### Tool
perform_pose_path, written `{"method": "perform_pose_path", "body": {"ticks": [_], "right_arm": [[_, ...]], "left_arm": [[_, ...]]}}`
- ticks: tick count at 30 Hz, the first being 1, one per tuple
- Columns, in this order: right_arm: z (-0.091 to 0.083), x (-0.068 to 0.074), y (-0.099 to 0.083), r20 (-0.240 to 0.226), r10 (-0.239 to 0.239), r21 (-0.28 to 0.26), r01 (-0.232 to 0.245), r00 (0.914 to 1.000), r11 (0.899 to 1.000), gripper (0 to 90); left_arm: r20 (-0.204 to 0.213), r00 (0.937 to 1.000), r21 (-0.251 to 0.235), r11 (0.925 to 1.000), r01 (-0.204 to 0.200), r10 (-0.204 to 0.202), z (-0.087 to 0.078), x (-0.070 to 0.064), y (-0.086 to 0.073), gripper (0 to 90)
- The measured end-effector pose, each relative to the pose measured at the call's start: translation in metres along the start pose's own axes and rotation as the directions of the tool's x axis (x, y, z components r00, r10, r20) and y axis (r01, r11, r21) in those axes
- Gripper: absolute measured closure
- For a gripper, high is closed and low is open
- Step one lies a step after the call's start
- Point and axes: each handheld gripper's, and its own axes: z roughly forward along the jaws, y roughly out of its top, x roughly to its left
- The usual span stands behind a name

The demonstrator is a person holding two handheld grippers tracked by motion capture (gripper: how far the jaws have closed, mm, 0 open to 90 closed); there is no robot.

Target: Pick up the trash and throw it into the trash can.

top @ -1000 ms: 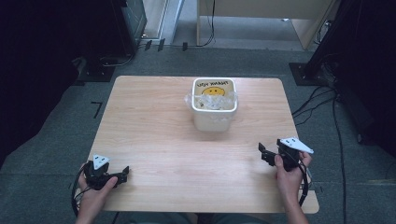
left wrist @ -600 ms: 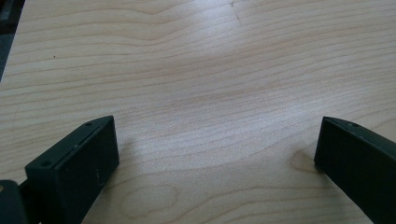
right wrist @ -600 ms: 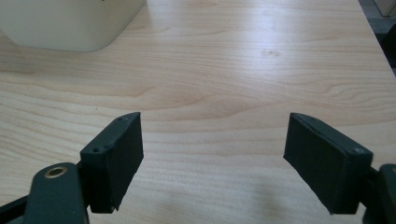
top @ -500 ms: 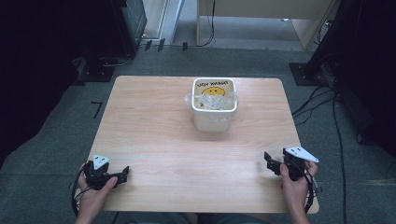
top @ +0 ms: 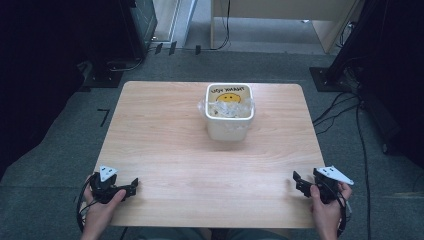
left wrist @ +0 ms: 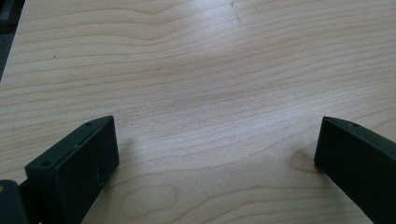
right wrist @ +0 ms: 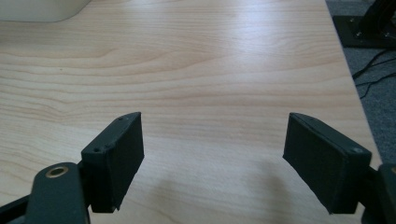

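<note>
Toward the far edge of the light wooden counter (top: 165,145), a little right of its middle, stands the white square plastic bin (top: 229,125), lined with a clear bag and showing a yellow smiley face inside. It is the one thing on the counter, and neither gripper touches it. The left gripper (top: 131,186) rests at the near left corner, its jaws spread wide with bare wood between them, as the left gripper view confirms (left wrist: 210,154). The right gripper (top: 299,183) sits near the near right corner, close to the right edge, its jaws likewise wide apart and holding nothing (right wrist: 212,158); in its own view a corner of the bin (right wrist: 42,9) shows at the top left, well off.

As a judgement, the work with the bin is either not yet begun or already finished, since both grippers sit empty and well apart from it; the pictures do not settle which.

Room for moving is generous: a broad, bare stretch of wood lies between each gripper and the bin, and nothing stands in a straight path forward. The right gripper has the least margin, with the counter's right edge just beside it and grey carpet (right wrist: 369,65) beyond.
</note>
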Motion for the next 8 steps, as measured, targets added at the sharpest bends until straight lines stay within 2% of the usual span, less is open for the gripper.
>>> {"method": "perform_pose_path", "body": {"ticks": [8], "right_arm": [[-0.0055,-0.0072,-0.0025,0.018,0.021,-0.011,-0.021,0.9996,1.0,20.6]], "left_arm": [[0.0,1.0,0.0,1.0,0.0,0.0,0.0,0.0,0.0,0.0]]}}
